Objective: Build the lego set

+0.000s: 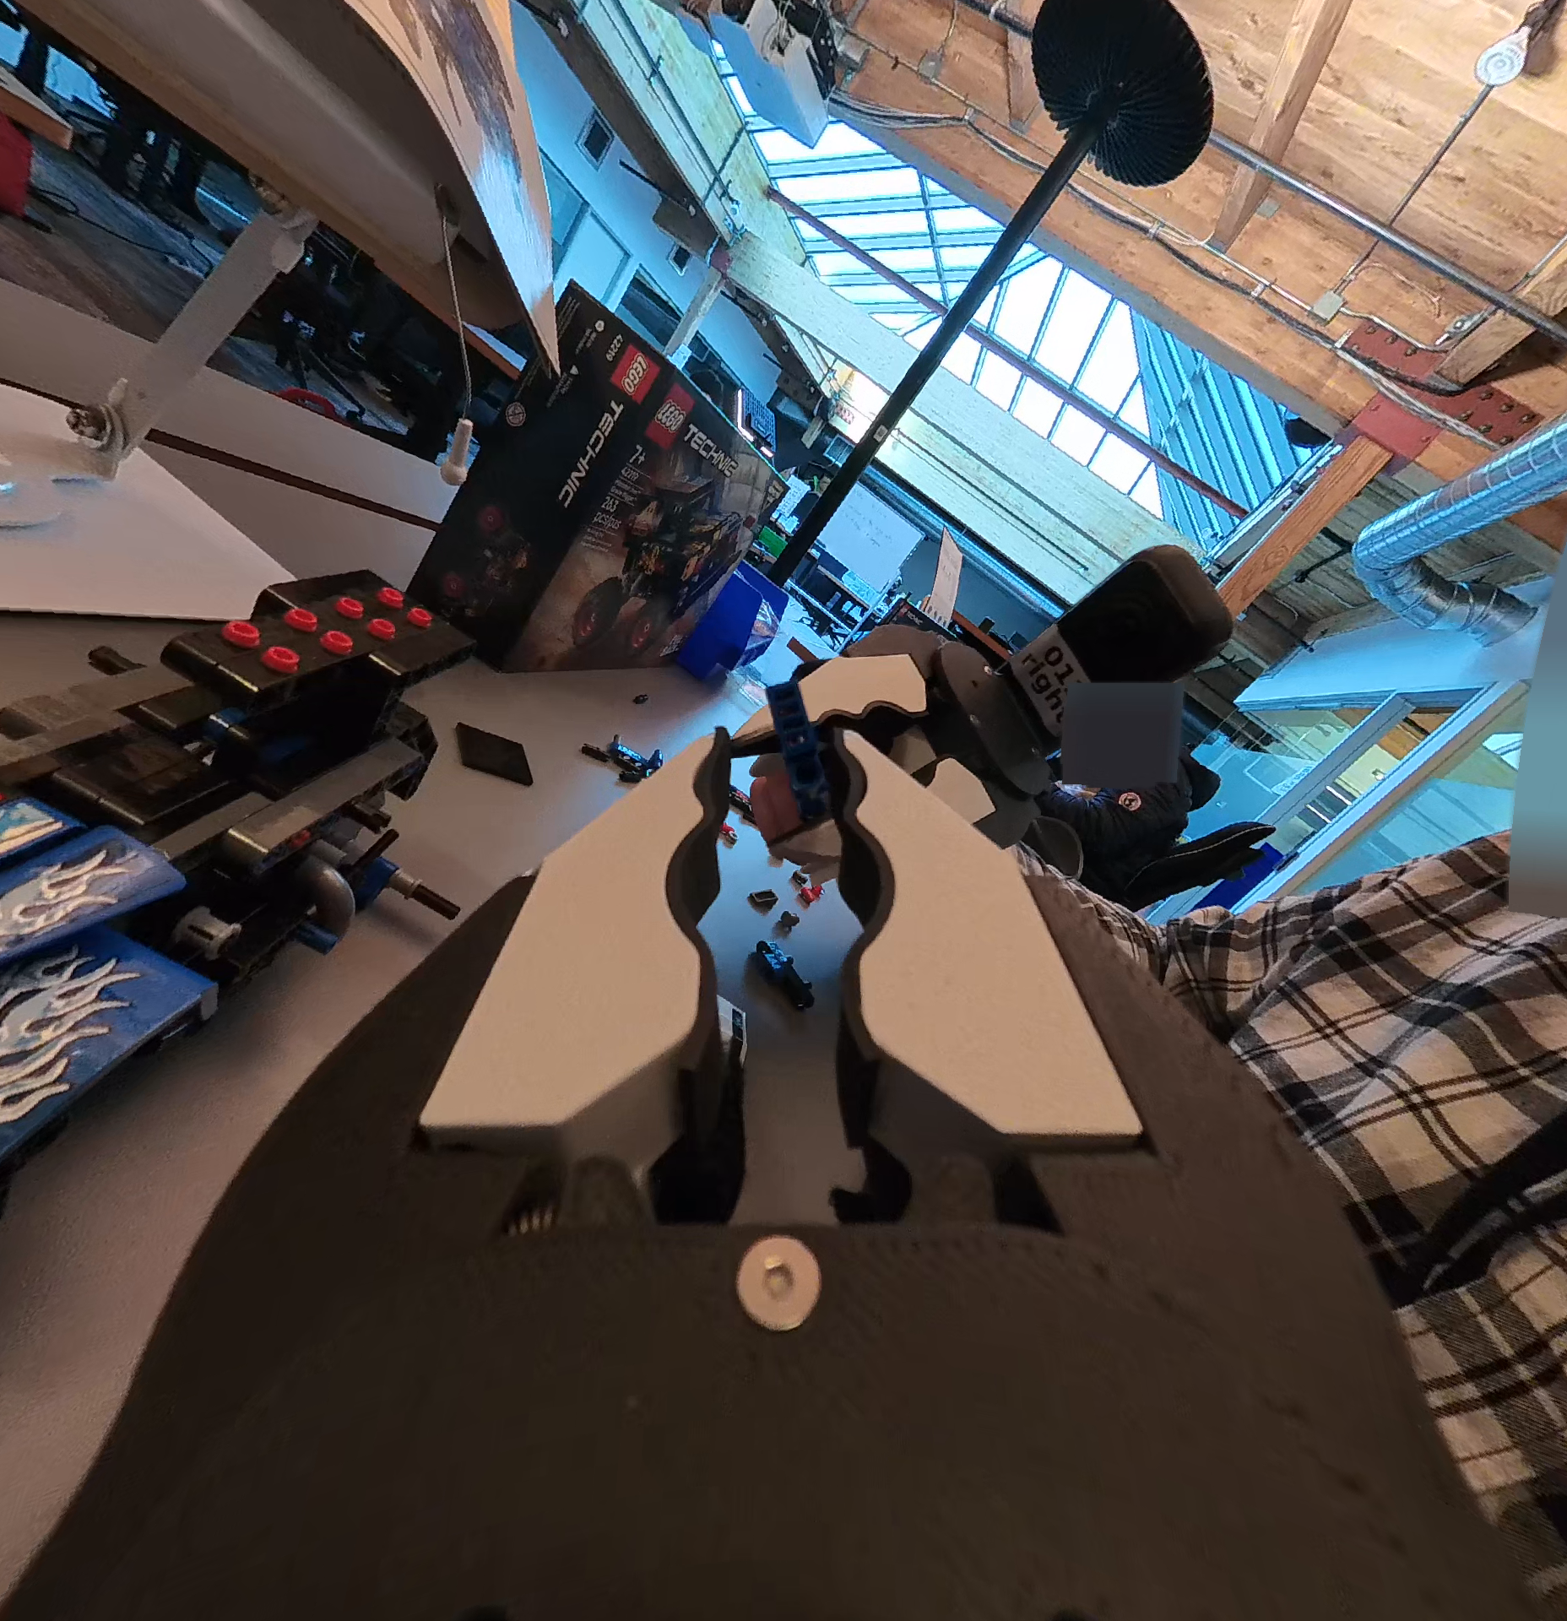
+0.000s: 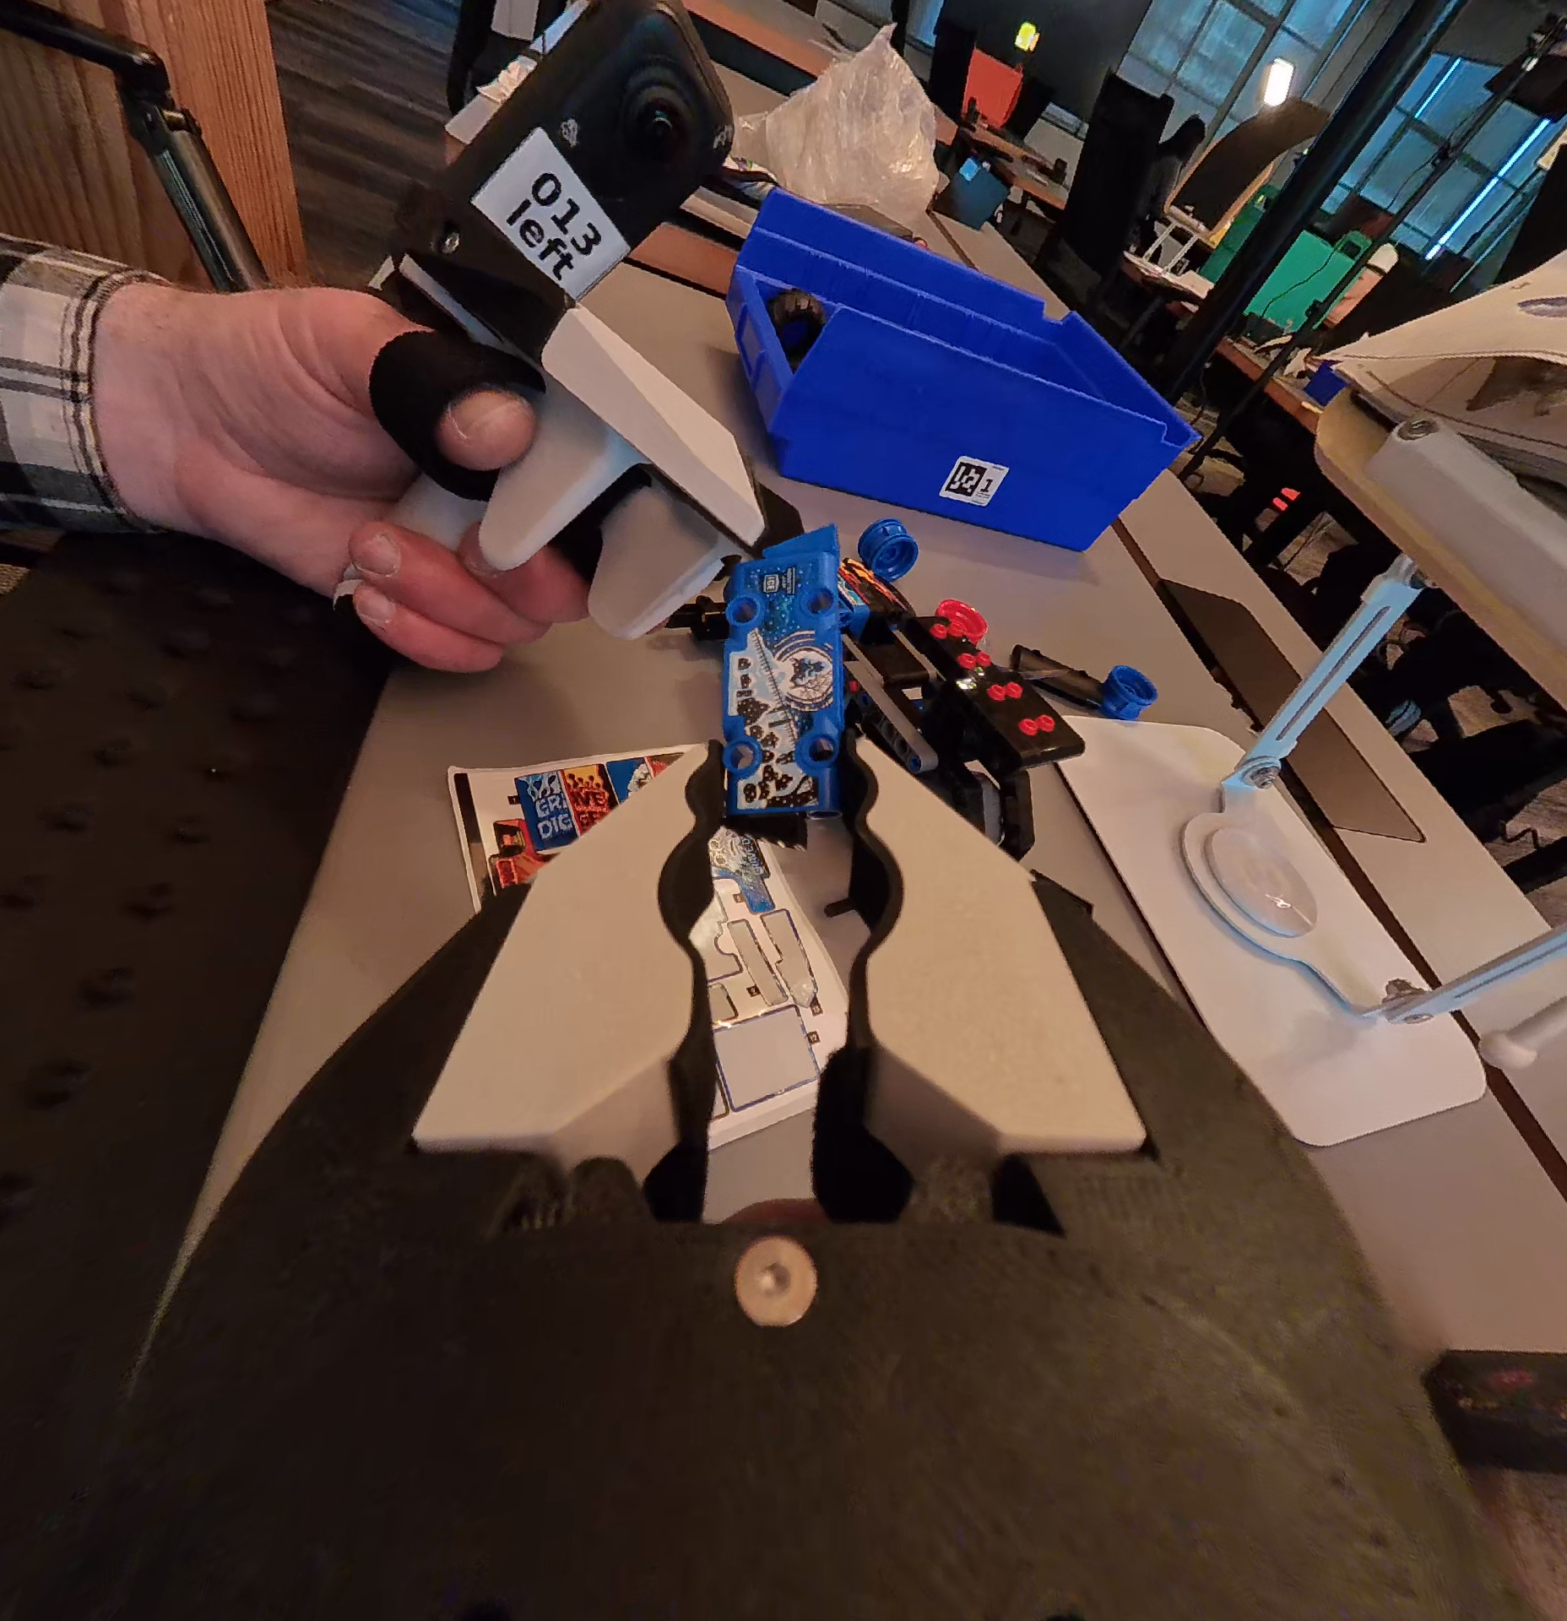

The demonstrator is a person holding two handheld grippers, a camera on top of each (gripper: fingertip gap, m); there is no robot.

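Note:
My right gripper (image 2: 784,765) is shut on the lower end of a blue printed Lego panel (image 2: 780,693) and holds it upright above the table. In the left wrist view the same panel (image 1: 797,759) shows edge-on between the tips of my left gripper (image 1: 780,746), whose jaws stand wider than the panel's edge. The right gripper (image 1: 837,693) faces it from beyond. In the right wrist view the left gripper (image 2: 736,553) sits at the panel's top end. The part-built black vehicle with red studs (image 1: 324,640) (image 2: 982,702) lies on the grey table.
More blue flame panels (image 1: 61,965) lie at the left. Also on the table are the set's box (image 1: 604,509), a blue bin (image 2: 938,395), sticker sheets (image 2: 578,794), two blue wheel rims (image 2: 885,548), loose small parts (image 1: 780,956) and a white magnifier stand (image 2: 1245,877). Tip to tip, the grippers are about 4 centimetres apart.

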